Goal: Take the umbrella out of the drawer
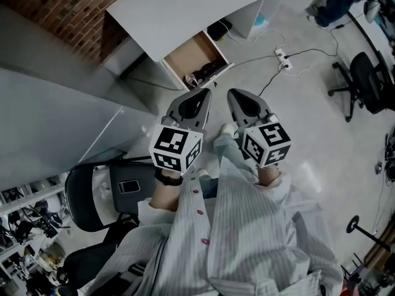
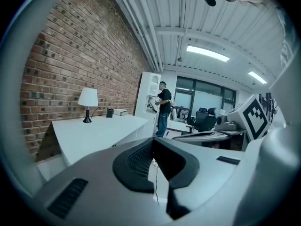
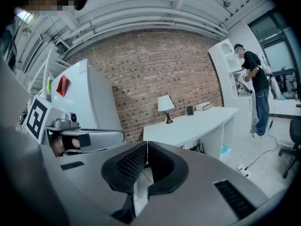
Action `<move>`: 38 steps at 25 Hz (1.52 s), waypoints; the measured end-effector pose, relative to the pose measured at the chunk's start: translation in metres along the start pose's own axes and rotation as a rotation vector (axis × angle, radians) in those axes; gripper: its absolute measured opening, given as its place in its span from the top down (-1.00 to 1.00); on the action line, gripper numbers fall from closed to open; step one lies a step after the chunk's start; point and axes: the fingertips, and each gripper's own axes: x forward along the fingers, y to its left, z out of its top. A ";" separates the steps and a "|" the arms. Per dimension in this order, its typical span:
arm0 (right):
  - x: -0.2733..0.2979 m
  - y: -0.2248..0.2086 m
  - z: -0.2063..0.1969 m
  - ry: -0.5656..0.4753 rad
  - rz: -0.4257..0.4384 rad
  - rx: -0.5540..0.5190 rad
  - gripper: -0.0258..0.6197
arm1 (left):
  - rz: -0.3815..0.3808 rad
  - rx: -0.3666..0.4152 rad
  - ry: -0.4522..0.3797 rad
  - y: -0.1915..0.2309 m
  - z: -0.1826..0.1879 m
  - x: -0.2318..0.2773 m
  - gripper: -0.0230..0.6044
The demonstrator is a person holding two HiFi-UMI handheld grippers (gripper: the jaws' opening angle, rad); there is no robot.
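Note:
In the head view a white desk [image 1: 185,8] stands ahead with its wood-lined drawer [image 1: 192,53] pulled open. A dark object, apparently the umbrella [image 1: 206,73], lies at the drawer's near end. My left gripper [image 1: 205,92] and right gripper [image 1: 231,94] are held side by side just short of the drawer, pointing at it. Both are shut with nothing between the pads. The left gripper [image 2: 153,141] shows closed jaws with the desk beyond, and so does the right gripper [image 3: 146,145]. The drawer is hidden in both gripper views.
A black office chair [image 1: 102,196] with a phone [image 1: 129,186] on it stands at my left. A power strip [image 1: 282,57] and cables lie on the floor at the right, near another chair [image 1: 368,82]. A lamp [image 3: 165,104] is on the desk. A person [image 2: 163,108] stands at a white shelf.

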 end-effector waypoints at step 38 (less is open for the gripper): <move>0.155 -0.154 0.064 0.070 0.060 0.031 0.81 | 0.098 -0.002 0.084 0.124 0.038 0.185 0.90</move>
